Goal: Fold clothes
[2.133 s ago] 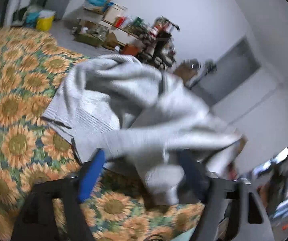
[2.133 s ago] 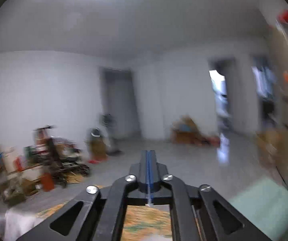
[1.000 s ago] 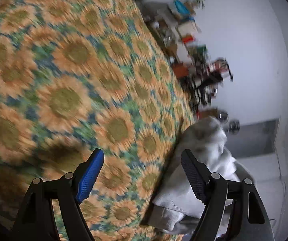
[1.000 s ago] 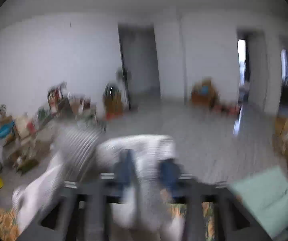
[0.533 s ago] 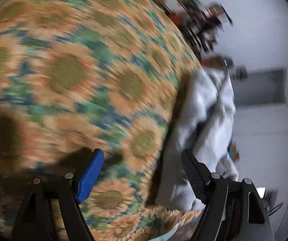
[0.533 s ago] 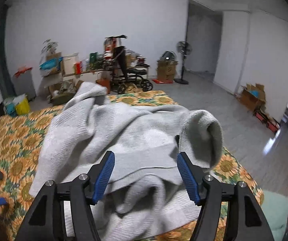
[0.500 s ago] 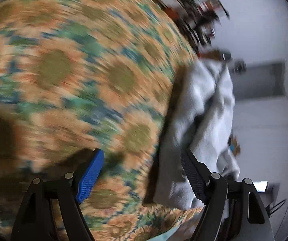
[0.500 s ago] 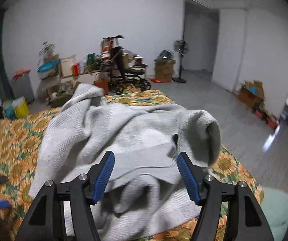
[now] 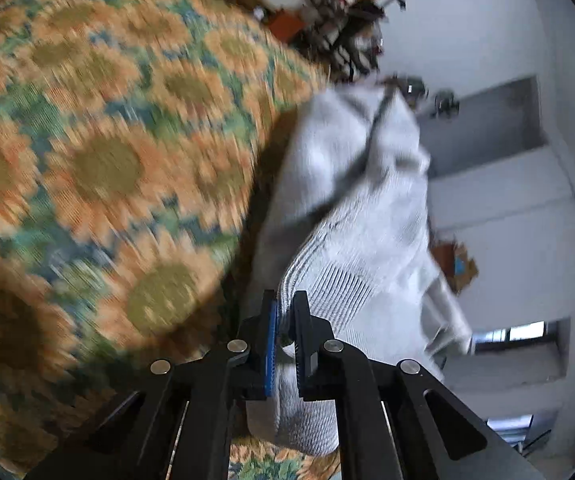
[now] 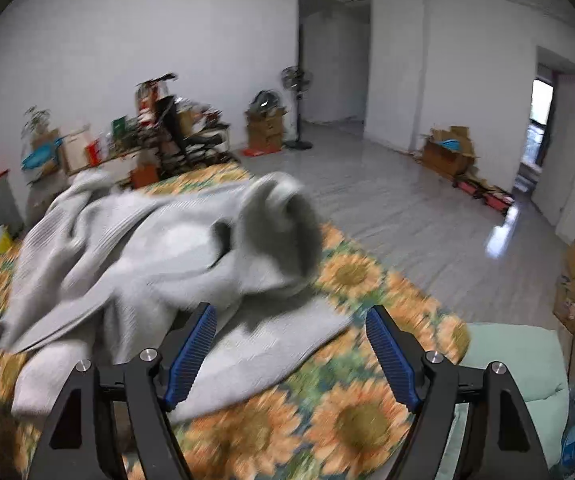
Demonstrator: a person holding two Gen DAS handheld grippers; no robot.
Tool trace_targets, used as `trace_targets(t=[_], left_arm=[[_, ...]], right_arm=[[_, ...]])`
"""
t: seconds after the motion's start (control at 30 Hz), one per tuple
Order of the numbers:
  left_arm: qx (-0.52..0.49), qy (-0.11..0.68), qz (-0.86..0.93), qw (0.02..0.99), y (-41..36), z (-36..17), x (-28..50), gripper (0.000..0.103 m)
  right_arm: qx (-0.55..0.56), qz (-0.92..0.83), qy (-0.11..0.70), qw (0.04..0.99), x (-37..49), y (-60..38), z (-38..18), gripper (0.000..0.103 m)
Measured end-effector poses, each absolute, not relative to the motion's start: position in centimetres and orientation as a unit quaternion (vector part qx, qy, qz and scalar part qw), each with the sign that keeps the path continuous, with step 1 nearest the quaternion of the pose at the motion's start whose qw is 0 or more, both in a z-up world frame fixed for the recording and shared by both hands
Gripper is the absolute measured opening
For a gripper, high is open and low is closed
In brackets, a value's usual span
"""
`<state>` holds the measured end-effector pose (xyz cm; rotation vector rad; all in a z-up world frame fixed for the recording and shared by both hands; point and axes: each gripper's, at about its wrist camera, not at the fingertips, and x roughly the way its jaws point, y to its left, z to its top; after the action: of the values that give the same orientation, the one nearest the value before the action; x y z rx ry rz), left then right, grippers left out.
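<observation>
A light grey knit sweater (image 10: 135,248) lies crumpled on the sunflower-print cover (image 10: 351,420). In the left wrist view the same sweater (image 9: 359,216) stretches away from my left gripper (image 9: 285,312), which is shut on its ribbed edge. My right gripper (image 10: 291,336) hovers open just above the near side of the sweater, with nothing between its blue-padded fingers (image 10: 191,344). One rolled cuff of the sweater (image 10: 287,216) stands up at the far right of the heap.
The cover's right edge drops to a grey tiled floor (image 10: 427,208). A pale green cushion (image 10: 515,364) lies at the near right. Cluttered shelves and boxes (image 10: 147,136) and a standing fan (image 10: 297,108) line the far wall.
My left gripper has gone from open beside the sweater to shut on its ribbed edge. The right gripper stays open and has shifted a little over the sweater.
</observation>
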<state>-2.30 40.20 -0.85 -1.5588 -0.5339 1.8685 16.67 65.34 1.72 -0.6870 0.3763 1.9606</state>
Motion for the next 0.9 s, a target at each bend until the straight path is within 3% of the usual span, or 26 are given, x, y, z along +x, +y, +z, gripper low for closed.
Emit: trace_targets(t=[0.27, 0.37, 0.4, 0.43, 0.47, 0.57, 0.77, 0.9], left_arm=[[-0.574, -0.212, 0.731, 0.302, 39.6, 1.4, -3.5, 0.007], [-0.572, -0.196, 0.737, 0.302, 40.3, 1.4, -2.3, 0.007], [-0.572, -0.194, 0.737, 0.303, 40.2, 1.3, -2.2, 0.007], [-0.572, -0.193, 0.737, 0.304, 40.2, 1.3, -2.2, 0.007], [-0.572, -0.192, 0.737, 0.305, 40.1, 1.3, -2.2, 0.007], [-0.560, -0.202, 0.742, 0.309, 39.2, 2.0, -2.5, 0.007], [-0.514, -0.240, 0.766, 0.300, 35.5, 6.1, -5.1, 0.007], [-0.455, -0.281, 0.808, 0.247, 27.3, 10.9, -8.8, 0.007]], right_arm=[[-0.296, 0.804, 0.258, 0.447, 13.5, 71.8, 0.7, 0.086], [-0.320, 0.782, 0.251, 0.472, 11.8, 73.0, -0.5, 0.087], [-0.324, 0.780, 0.251, 0.474, 11.3, 73.3, -0.8, 0.076], [-0.318, 0.789, 0.254, 0.460, 11.0, 73.3, -1.1, 0.025], [-0.311, 0.796, 0.259, 0.450, 10.9, 73.2, -1.1, 0.003], [-0.277, 0.808, 0.275, 0.442, 11.9, 71.9, 0.0, 0.006], [-0.222, 0.916, 0.164, 0.290, 10.5, 59.3, 9.1, 0.006], [-0.184, 0.965, 0.088, 0.165, 9.2, 50.2, 15.1, 0.006]])
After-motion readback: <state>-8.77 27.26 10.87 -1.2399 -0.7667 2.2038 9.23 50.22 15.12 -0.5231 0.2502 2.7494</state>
